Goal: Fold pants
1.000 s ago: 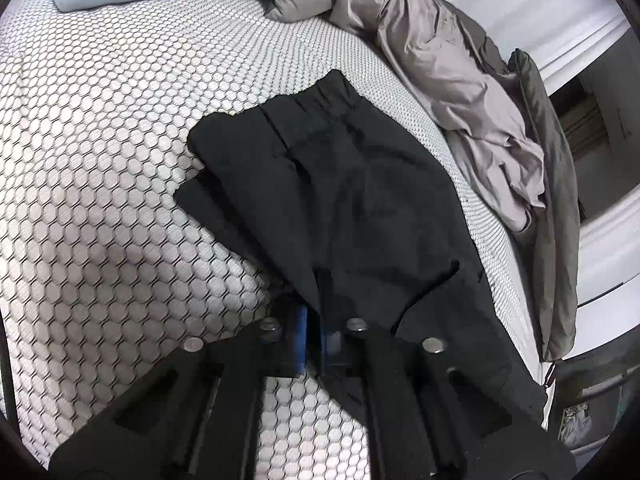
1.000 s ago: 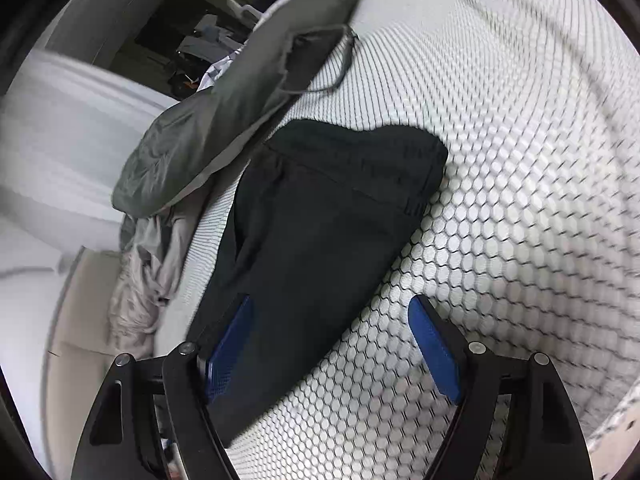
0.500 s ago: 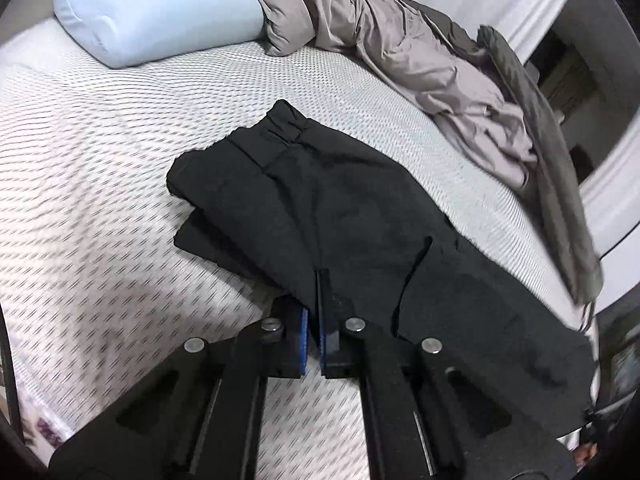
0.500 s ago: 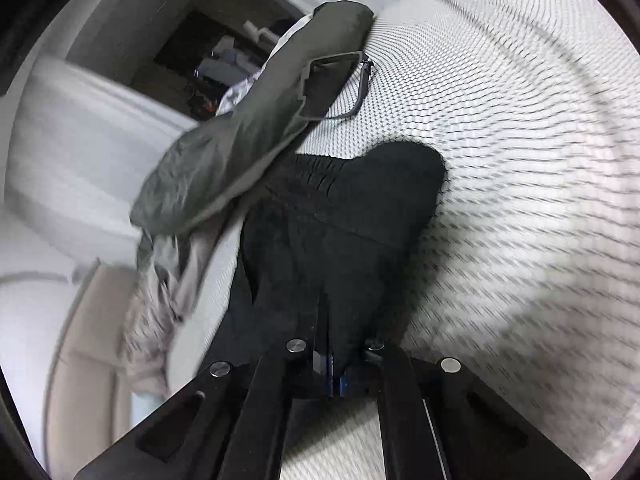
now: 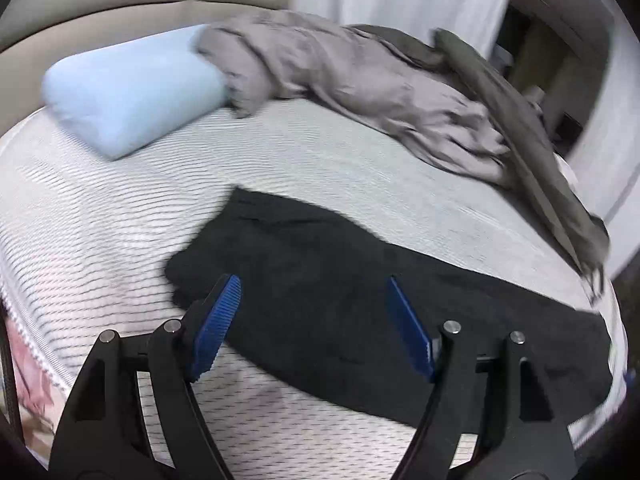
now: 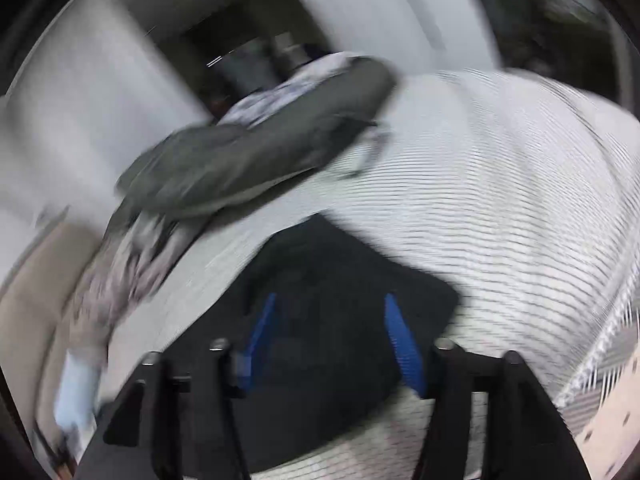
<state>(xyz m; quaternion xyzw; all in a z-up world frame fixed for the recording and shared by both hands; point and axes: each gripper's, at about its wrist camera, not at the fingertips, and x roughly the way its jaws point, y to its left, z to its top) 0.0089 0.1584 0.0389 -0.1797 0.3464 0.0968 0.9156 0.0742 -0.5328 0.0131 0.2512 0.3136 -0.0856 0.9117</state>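
The black pants lie flat on the white mesh-patterned mattress, laid as a long dark band running from mid-bed toward the right edge; they appear doubled leg over leg, though the layering cannot be confirmed from the dark cloth. The left gripper hovers over the near long edge of the pants with its blue pads spread wide and nothing between them. The right gripper likewise stands with its jaws apart and empty above one end of the garment; that view is heavily blurred, so which end it is cannot be told. A light-blue pillow, a crumpled grey sheet and a dark olive garment lie well apart from the pants on the far side. Judgement: one lengthwise fold looks complete and the garment is released. The next move calls for both claws to take one end's corners and carry them over to the opposite end, keeping edges aligned.
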